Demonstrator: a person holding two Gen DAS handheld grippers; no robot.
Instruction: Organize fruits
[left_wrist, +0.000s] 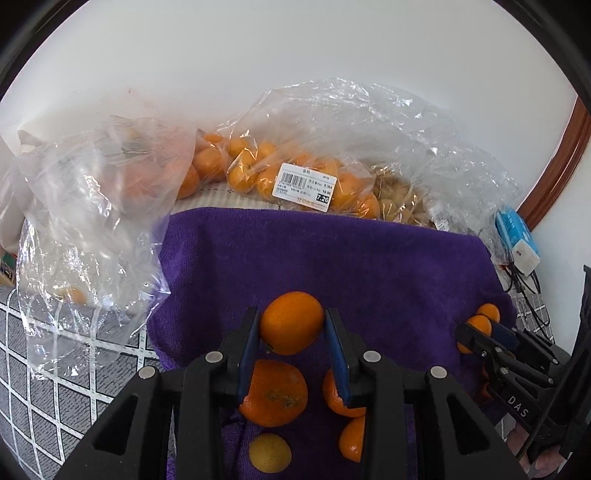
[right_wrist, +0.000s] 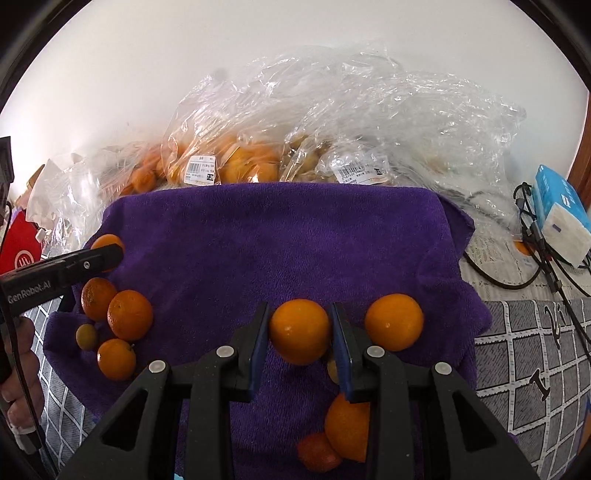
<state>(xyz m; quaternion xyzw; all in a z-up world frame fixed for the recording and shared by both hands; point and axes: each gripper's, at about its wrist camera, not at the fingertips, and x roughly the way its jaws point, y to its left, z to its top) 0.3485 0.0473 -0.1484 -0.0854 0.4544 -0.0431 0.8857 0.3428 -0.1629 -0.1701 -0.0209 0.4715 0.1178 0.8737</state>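
Observation:
A purple towel (left_wrist: 332, 258) (right_wrist: 277, 240) lies on the table with several oranges on it. My left gripper (left_wrist: 291, 325) is shut on an orange (left_wrist: 291, 322), held just above other oranges (left_wrist: 275, 393) and a yellowish fruit (left_wrist: 269, 452). My right gripper (right_wrist: 300, 330) is shut on an orange (right_wrist: 299, 330). Another orange (right_wrist: 394, 321) lies just to its right. In the right wrist view the left gripper (right_wrist: 107, 254) shows at far left over a cluster of oranges (right_wrist: 129, 314). In the left wrist view the right gripper (left_wrist: 480, 332) shows at right holding its orange (left_wrist: 478, 325).
Clear plastic bags of oranges (left_wrist: 258, 170) (right_wrist: 229, 162) and pale fruit (left_wrist: 391, 199) lie behind the towel. An emptier bag (left_wrist: 85, 221) lies left. A blue tissue pack (right_wrist: 561, 214) and cables (right_wrist: 546, 258) sit right. The grey checked tablecloth (right_wrist: 535, 350) surrounds the towel.

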